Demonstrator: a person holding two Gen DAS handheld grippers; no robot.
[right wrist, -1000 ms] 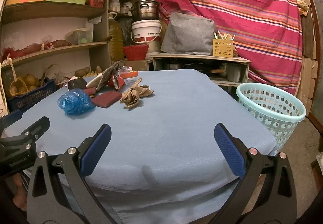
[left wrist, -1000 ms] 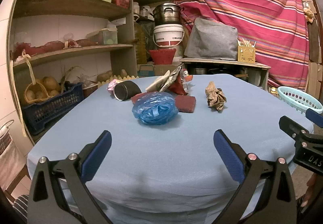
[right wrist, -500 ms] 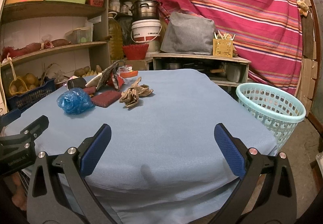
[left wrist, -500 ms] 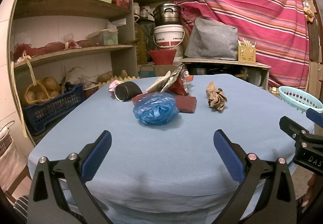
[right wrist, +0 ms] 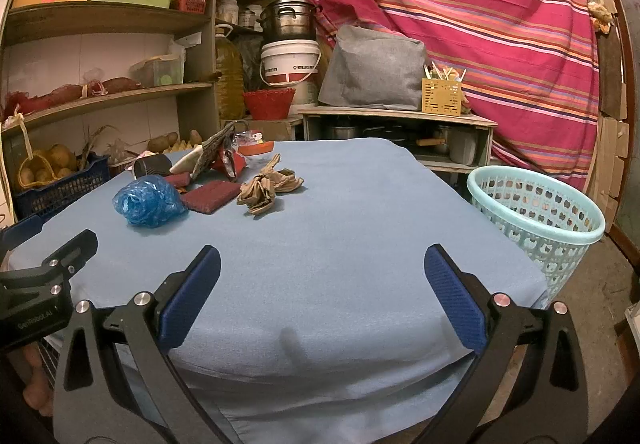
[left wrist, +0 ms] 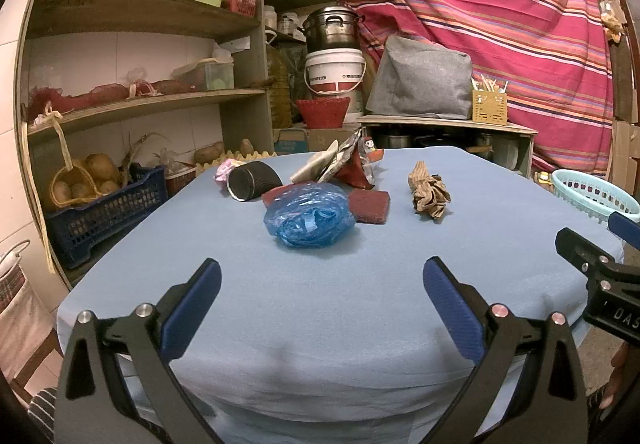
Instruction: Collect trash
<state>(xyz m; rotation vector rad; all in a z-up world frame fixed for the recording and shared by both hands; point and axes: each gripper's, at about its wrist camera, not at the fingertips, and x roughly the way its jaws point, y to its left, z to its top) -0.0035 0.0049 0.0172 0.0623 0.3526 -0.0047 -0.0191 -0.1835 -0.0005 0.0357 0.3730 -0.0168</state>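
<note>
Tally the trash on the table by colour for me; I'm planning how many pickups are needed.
Blue: 1, crumpled plastic bag
Dark red: 2, scouring pads
Brown: 1, crumpled paper
Black: 1, cup on its side
Pink: 1, small wad
Mixed wrappers: one pile, count unclear
Total: 6, plus the pile

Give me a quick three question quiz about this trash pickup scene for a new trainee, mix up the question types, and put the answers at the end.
1. True or false: the left gripper holds the blue bag.
2. Multiple choice: where is the basket? A) on the table B) on the floor, right of the table C) on a shelf
3. Fill in: the brown paper wad lies to the ____ of the red sponge, seen from the right wrist view.

Key: 1 false, both grippers are open and empty, including the right gripper; 2 B; 3 right.
</note>
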